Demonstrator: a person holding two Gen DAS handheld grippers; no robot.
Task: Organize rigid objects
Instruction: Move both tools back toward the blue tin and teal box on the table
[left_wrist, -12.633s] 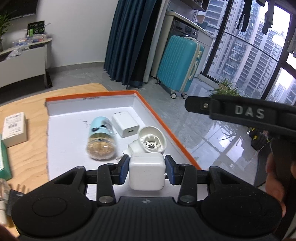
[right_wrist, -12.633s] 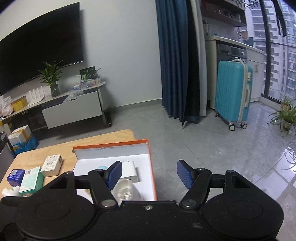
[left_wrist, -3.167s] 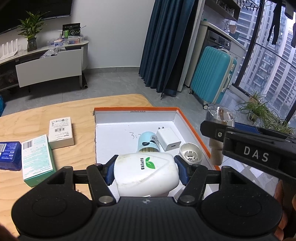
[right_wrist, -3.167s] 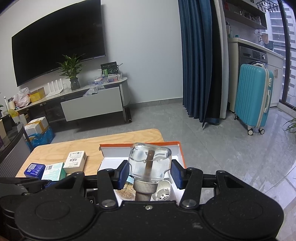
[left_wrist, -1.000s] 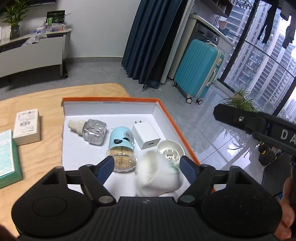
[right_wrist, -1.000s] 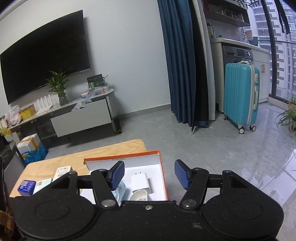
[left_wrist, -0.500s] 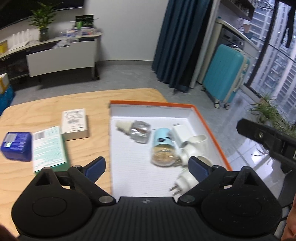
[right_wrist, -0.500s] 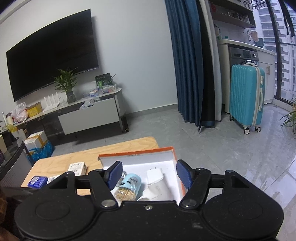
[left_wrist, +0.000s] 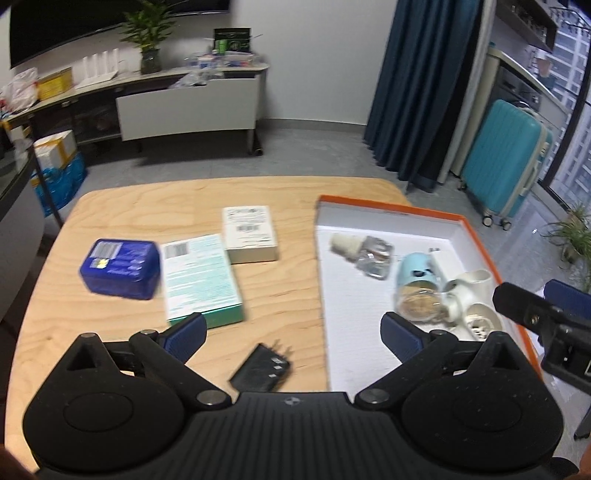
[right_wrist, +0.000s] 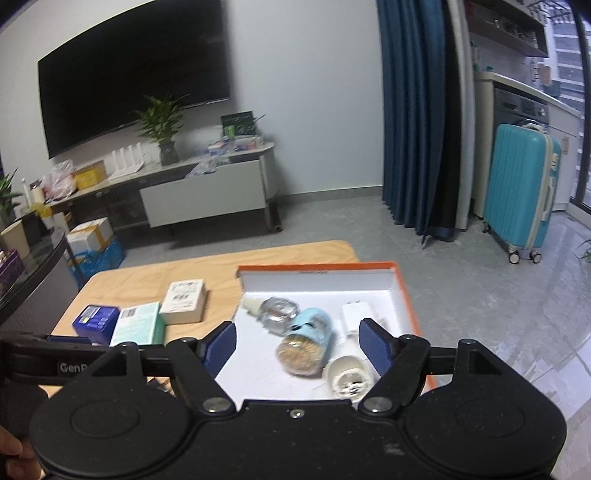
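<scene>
A white tray with an orange rim (left_wrist: 476, 236) holds a clear glass bottle (left_wrist: 369, 253), a light blue jar (left_wrist: 417, 288) lying on its side, a white charger (left_wrist: 443, 262) and white plugs (left_wrist: 476, 291). My left gripper (left_wrist: 291, 334) hovers over the wooden table beside the tray. Its jaws are opening with nothing held, and a small black object (left_wrist: 260, 373) lies under them. My right gripper (right_wrist: 297, 347) hangs above the tray (right_wrist: 406, 291), jaws opening, empty. The blue jar (right_wrist: 306, 339) and glass bottle (right_wrist: 277, 312) lie below it.
Left of the tray on the table (left_wrist: 147, 206) lie a dark blue box (left_wrist: 120, 267), a teal and white box (left_wrist: 199, 277) and a white box (left_wrist: 249, 232). A teal suitcase (right_wrist: 521, 195) and a TV cabinet (right_wrist: 203, 195) stand on the floor beyond.
The left gripper let go of the white bottle, widened its jaws and swung left from the tray toward the boxes. The right gripper's jaws widened and it now looks down into the tray.
</scene>
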